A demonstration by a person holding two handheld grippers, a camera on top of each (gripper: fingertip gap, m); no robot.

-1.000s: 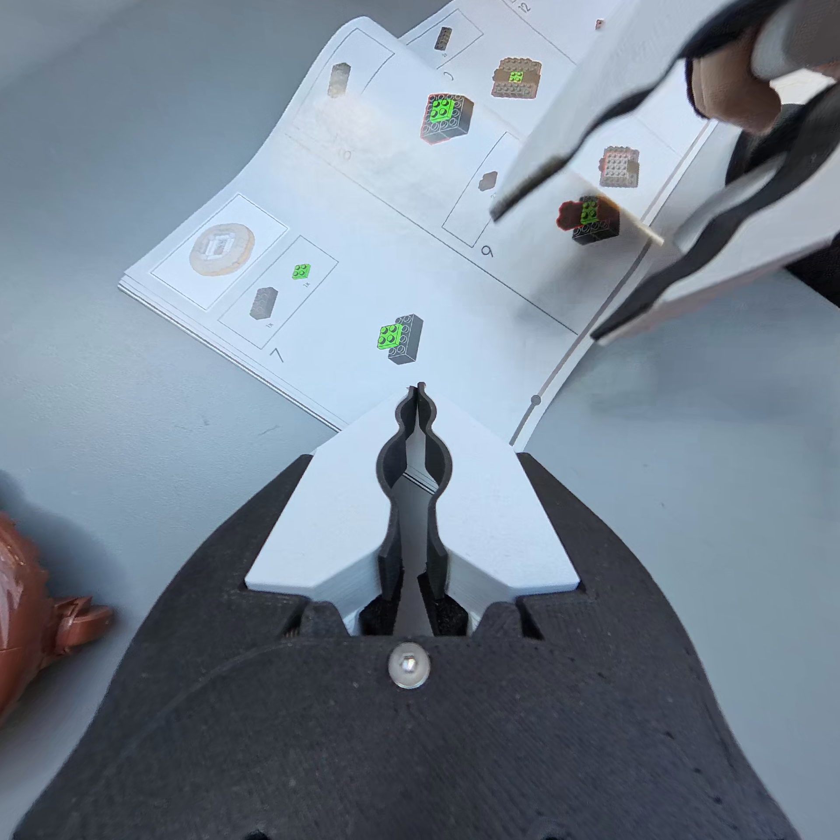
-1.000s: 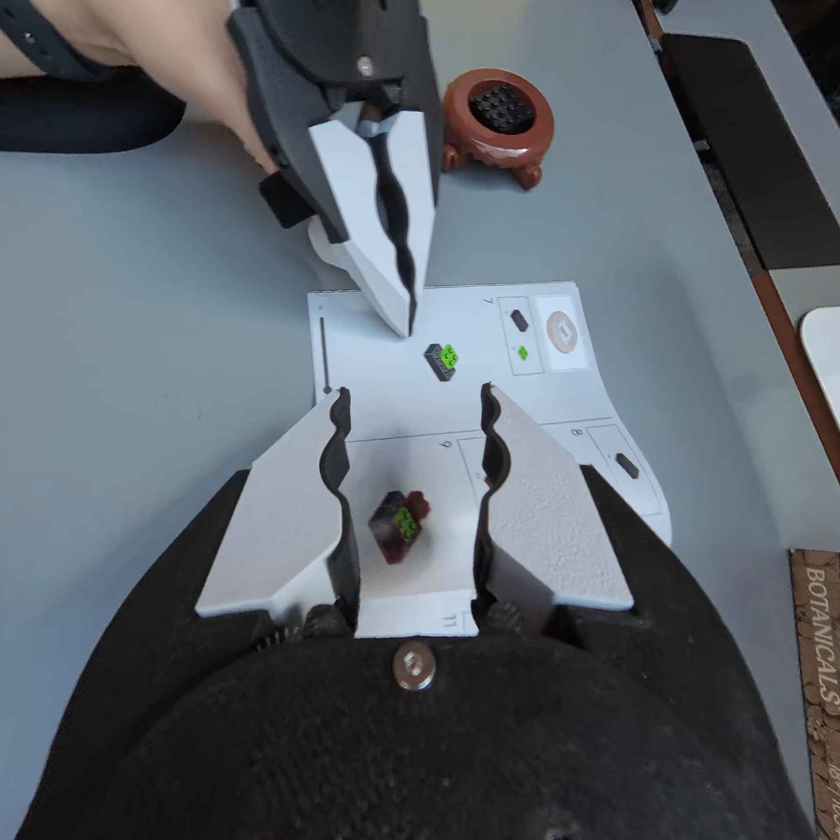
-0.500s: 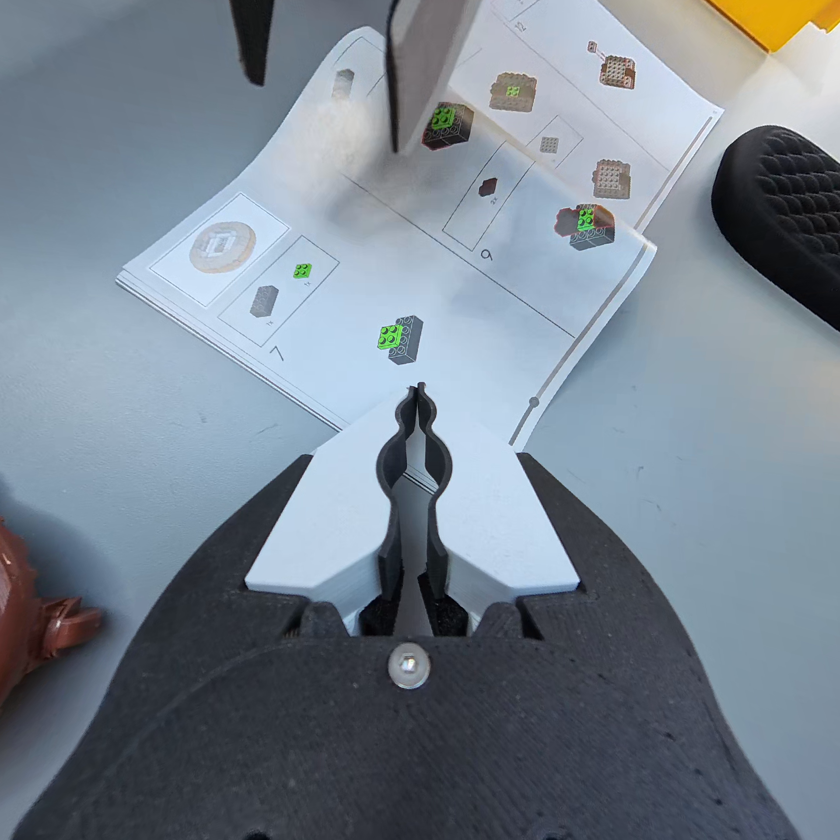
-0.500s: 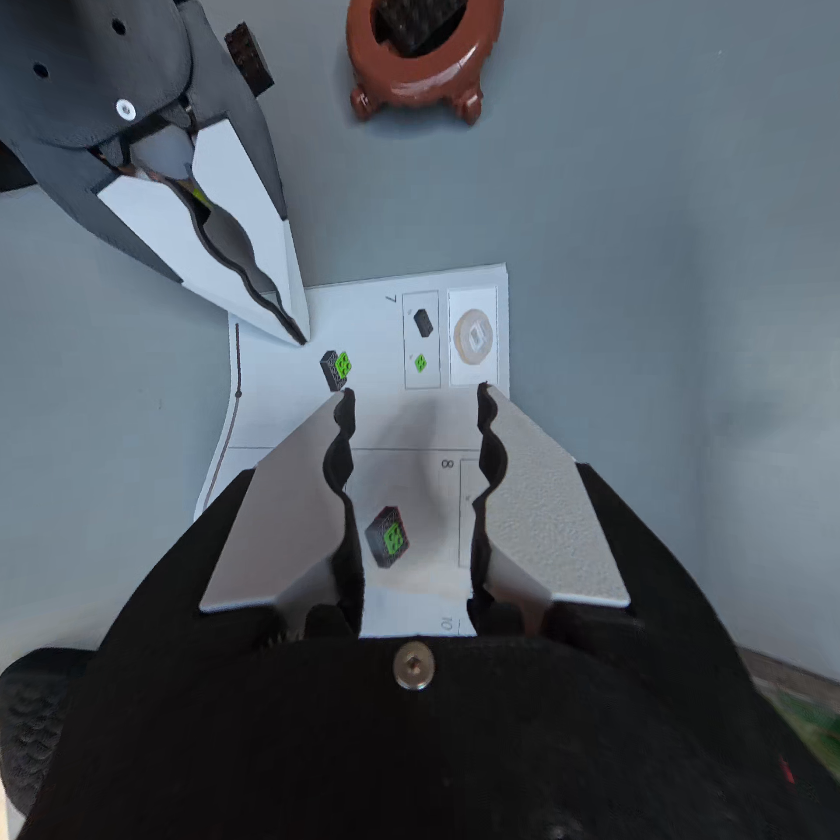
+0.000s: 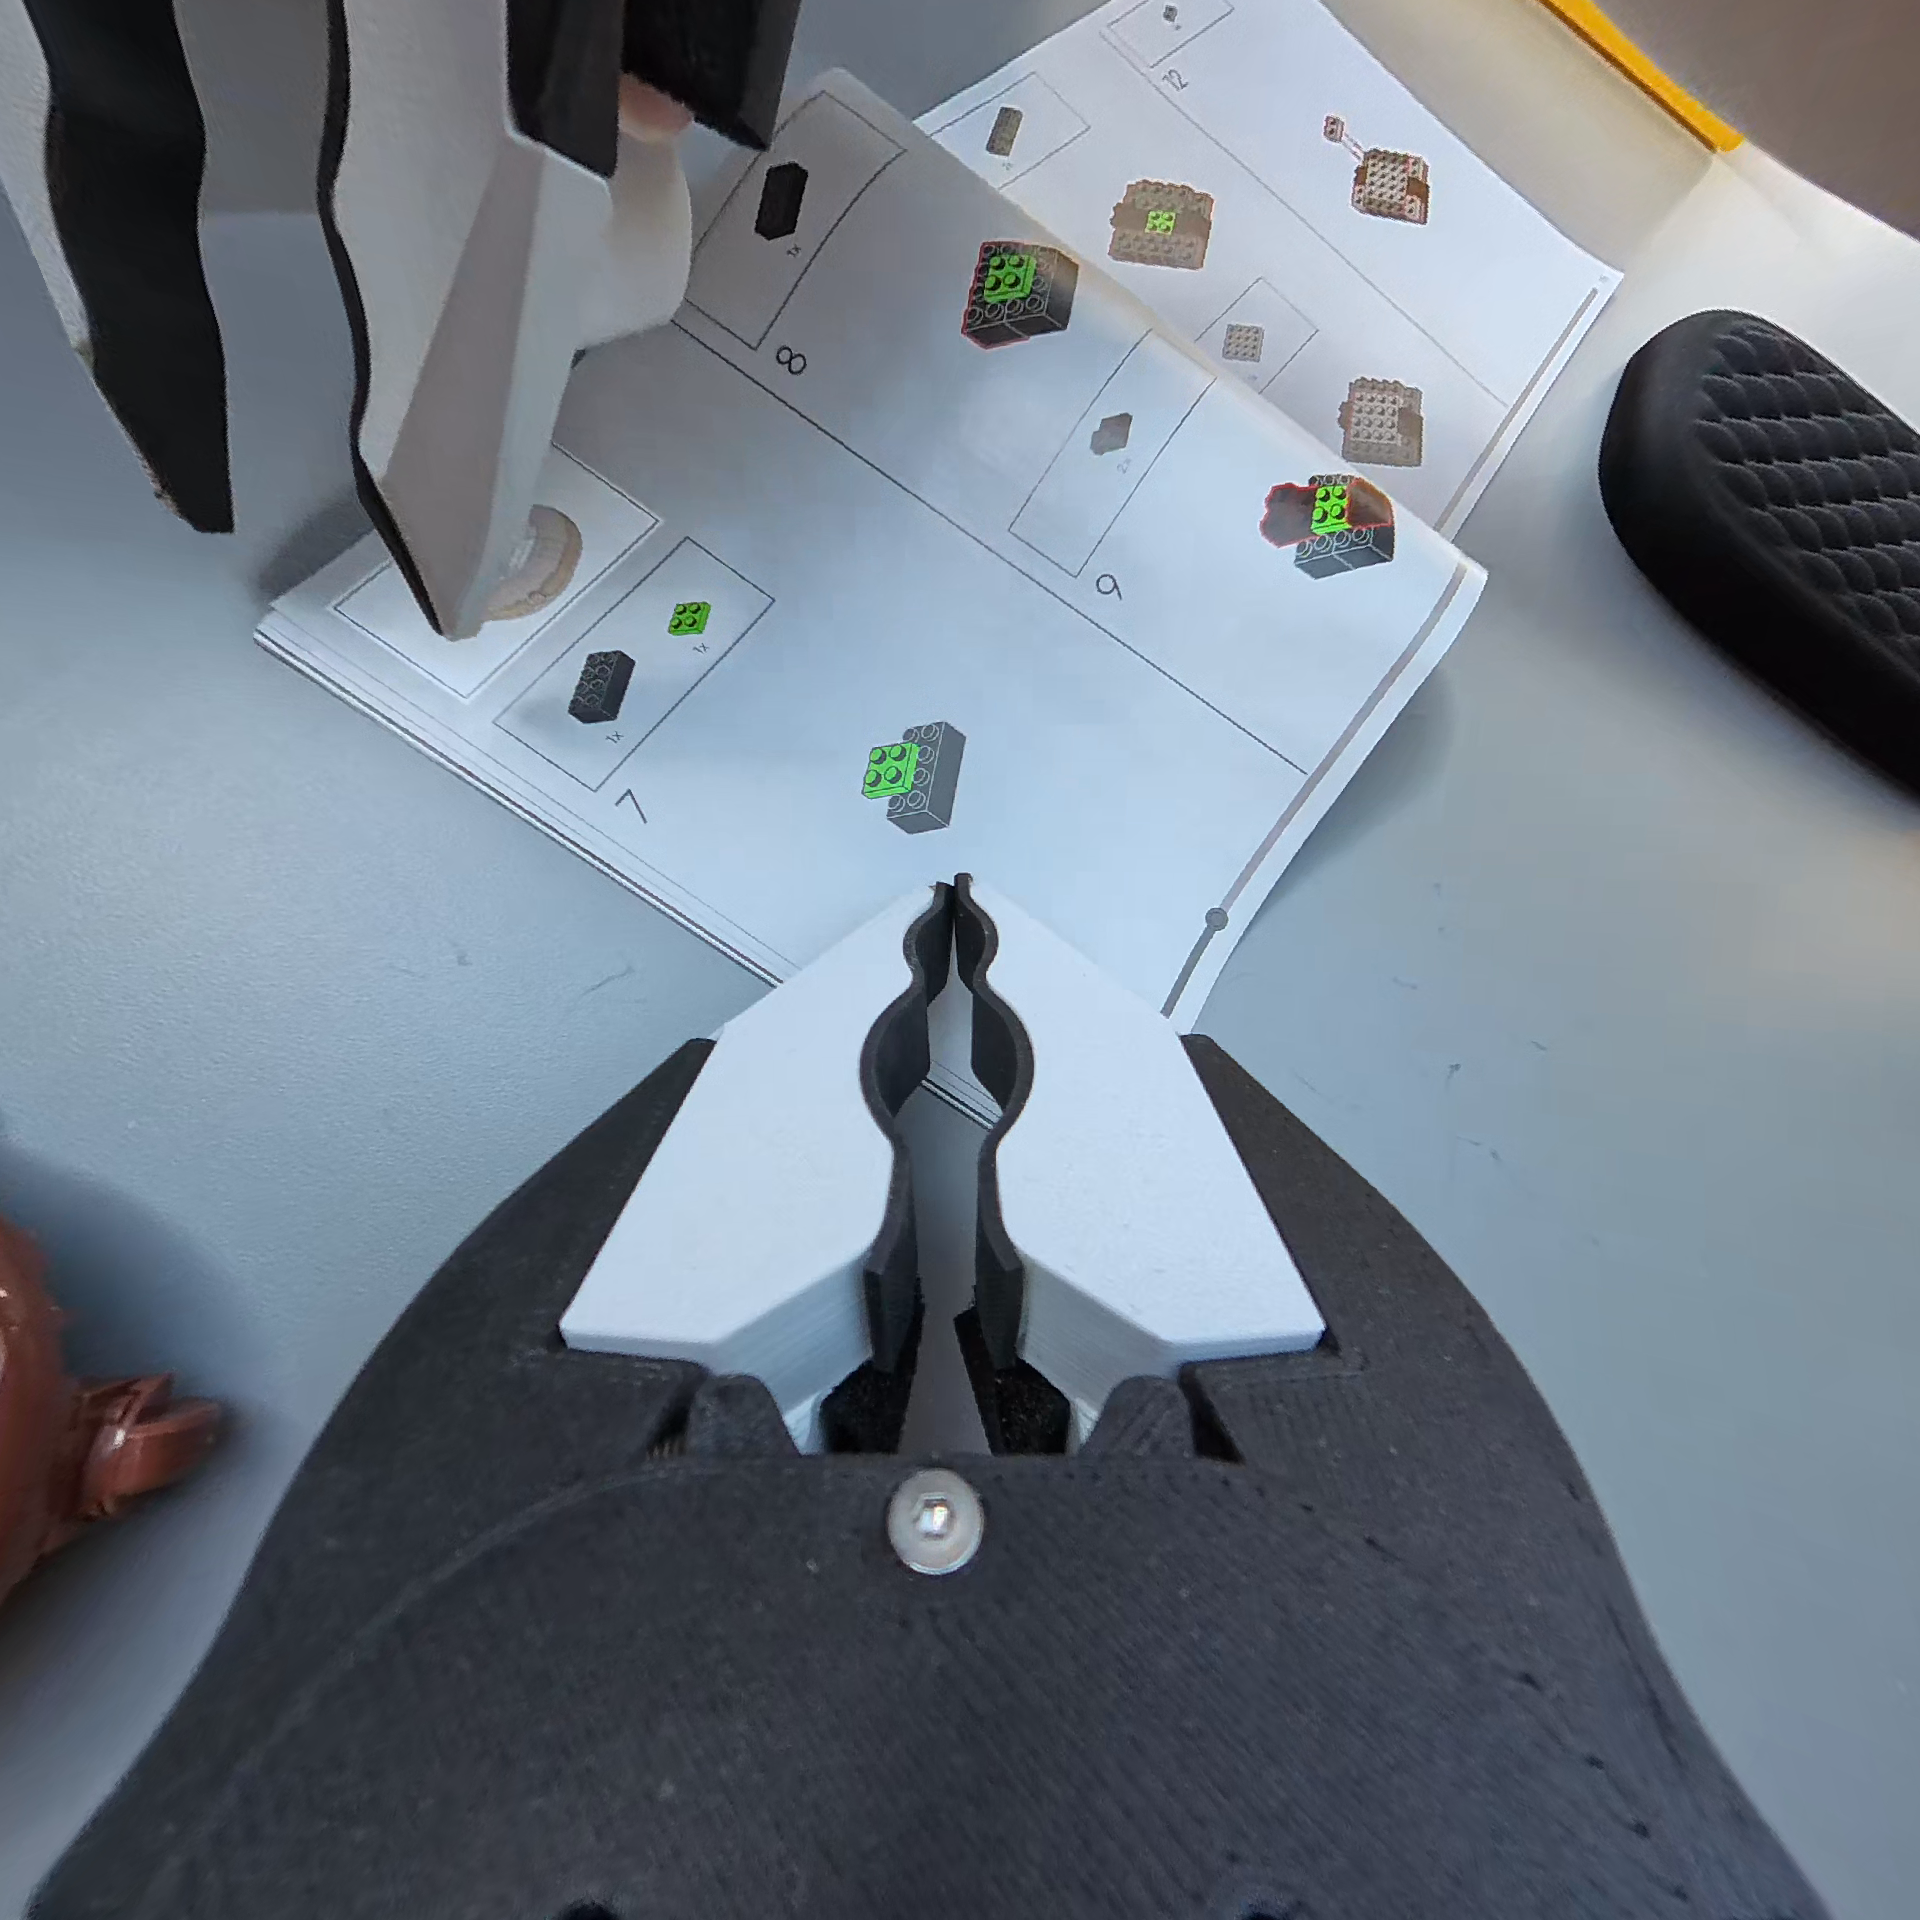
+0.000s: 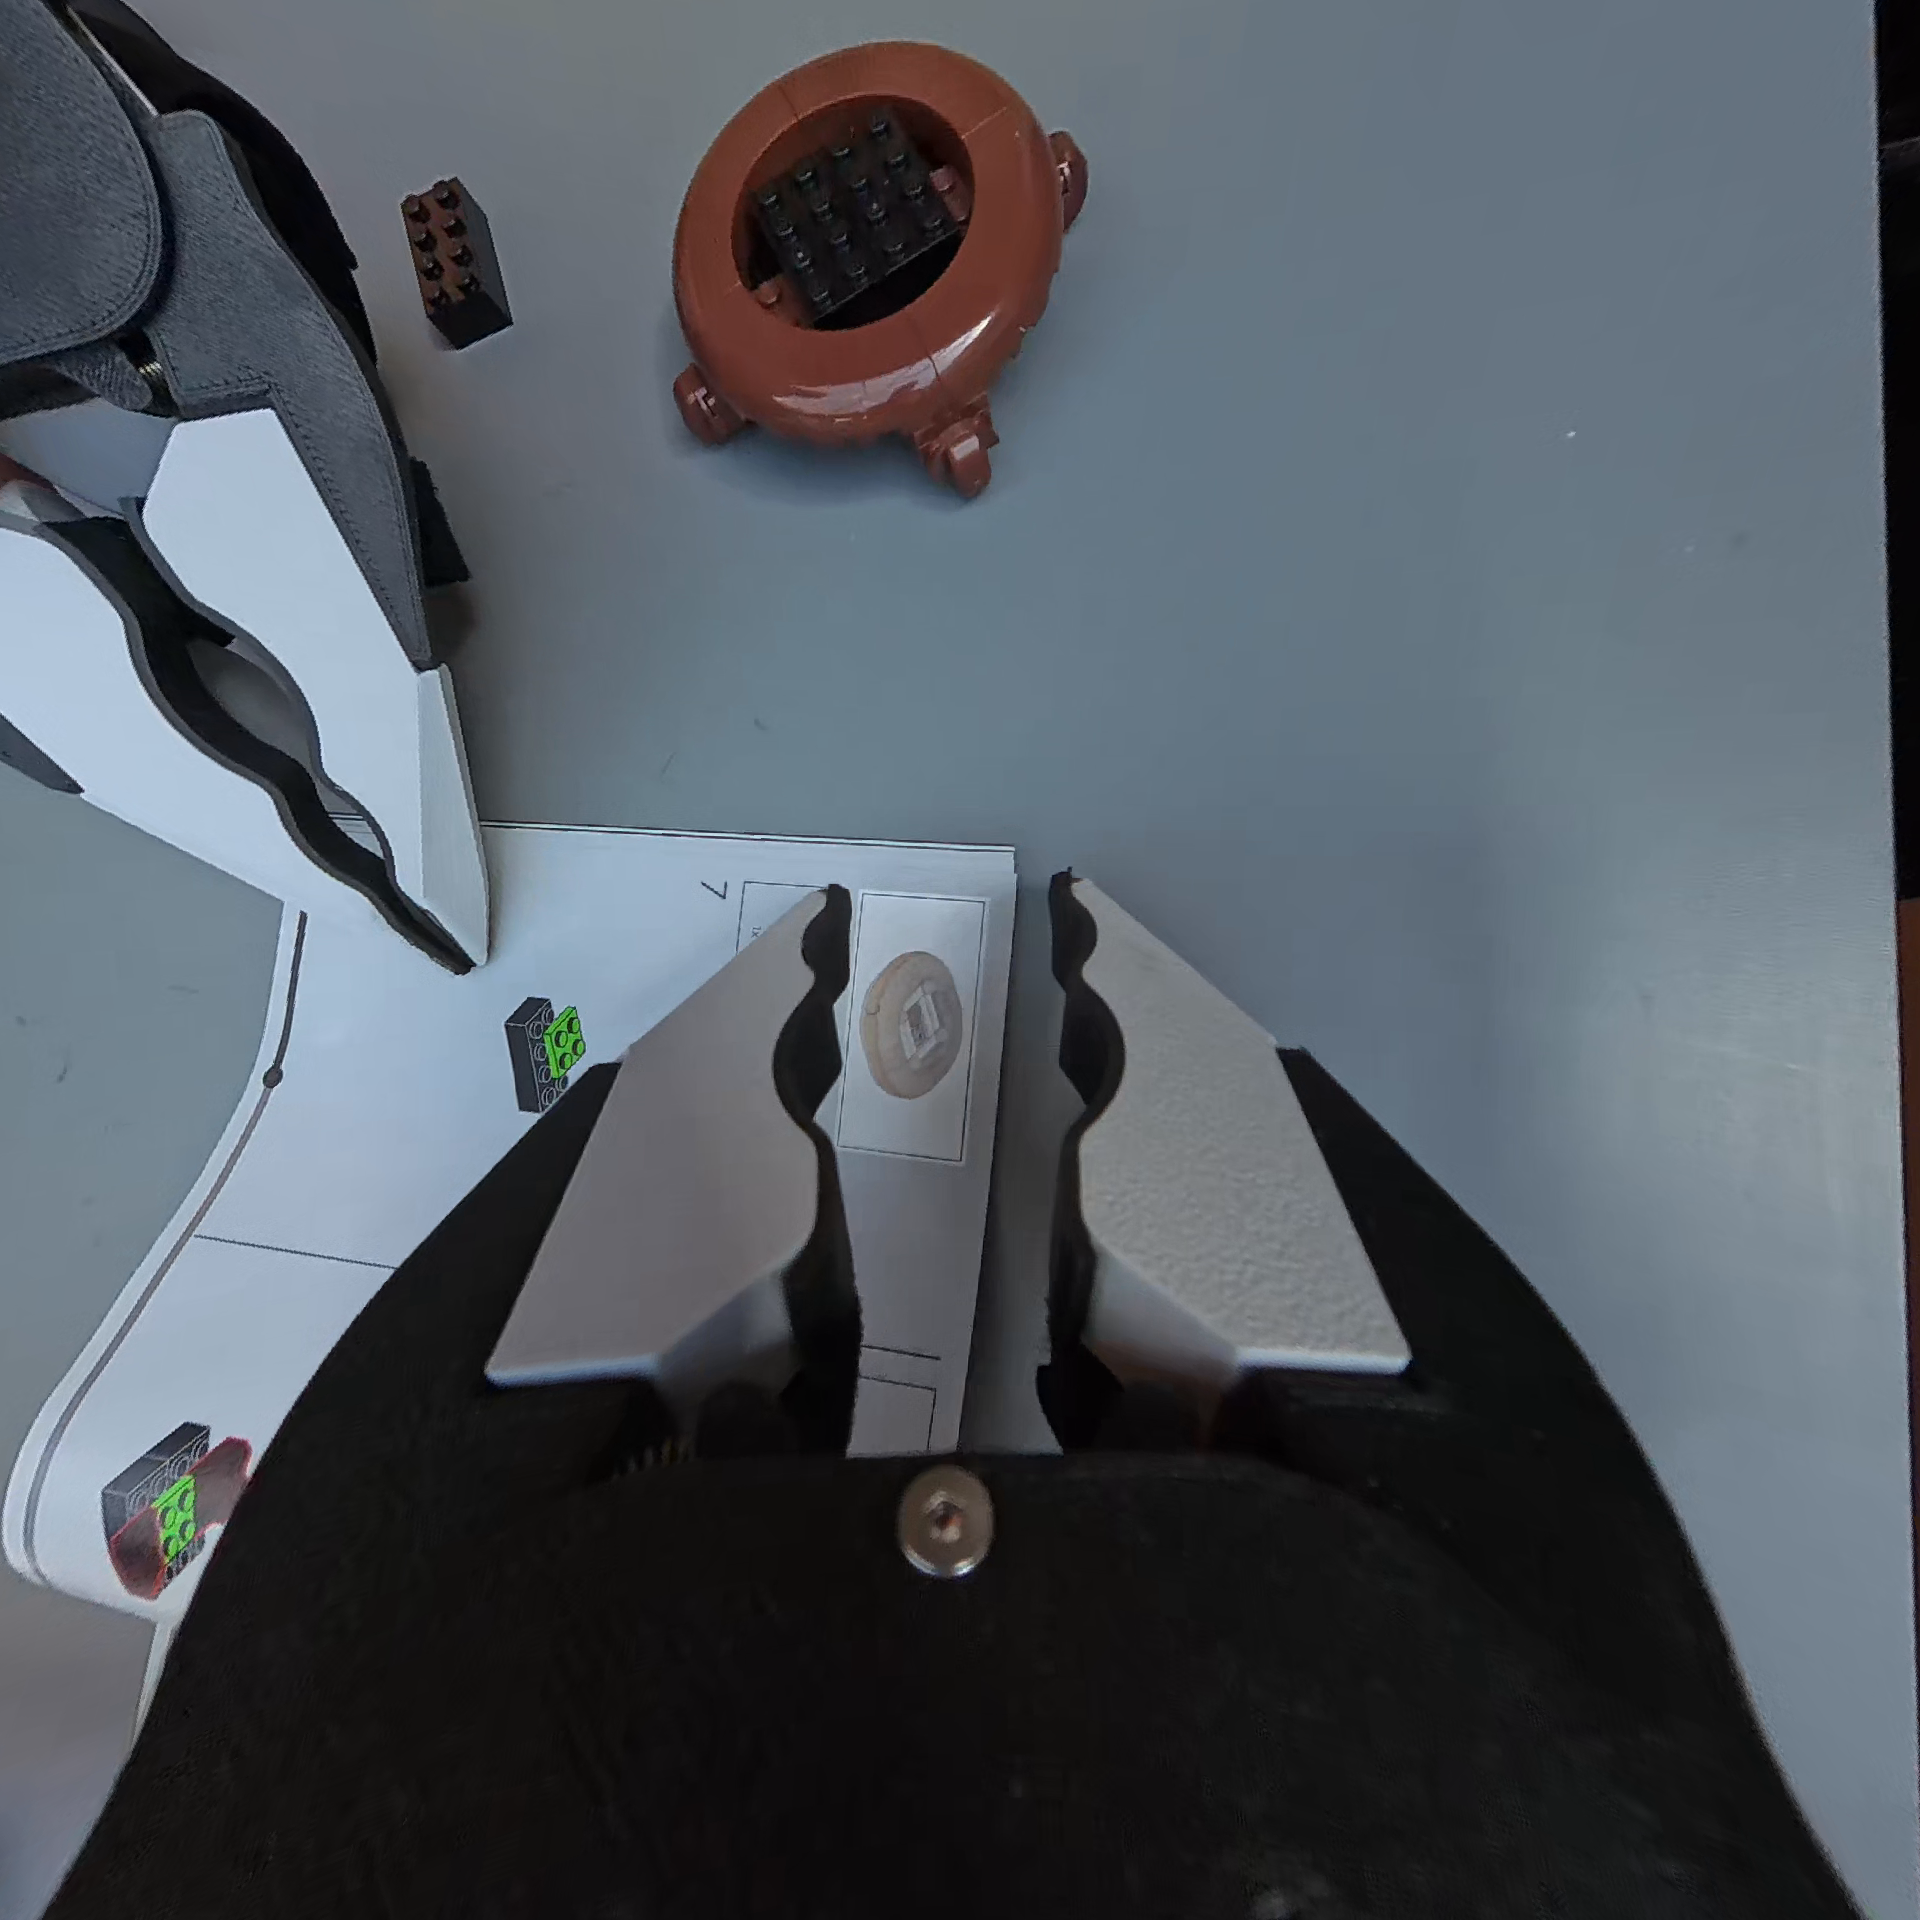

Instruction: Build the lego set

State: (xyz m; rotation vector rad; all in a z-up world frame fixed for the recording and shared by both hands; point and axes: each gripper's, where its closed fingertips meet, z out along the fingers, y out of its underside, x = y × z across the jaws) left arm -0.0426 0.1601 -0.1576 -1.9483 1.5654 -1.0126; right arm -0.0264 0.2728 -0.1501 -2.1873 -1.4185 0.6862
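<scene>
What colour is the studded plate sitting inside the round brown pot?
Black. The studded plate inside the brown pot shows best in the right wrist view.

Reddish-brown pot [image 6: 868, 301], black studded plate [image 6: 854, 213]

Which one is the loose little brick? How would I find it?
Find the round brown pot on the grey table. The brick lies alone to its left, past the booklet. It is dark brown and studded, the only separate piece there.

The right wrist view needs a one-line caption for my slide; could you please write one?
Open right gripper over the instruction booklet, facing the brown round base; shut left gripper alongside.
</scene>
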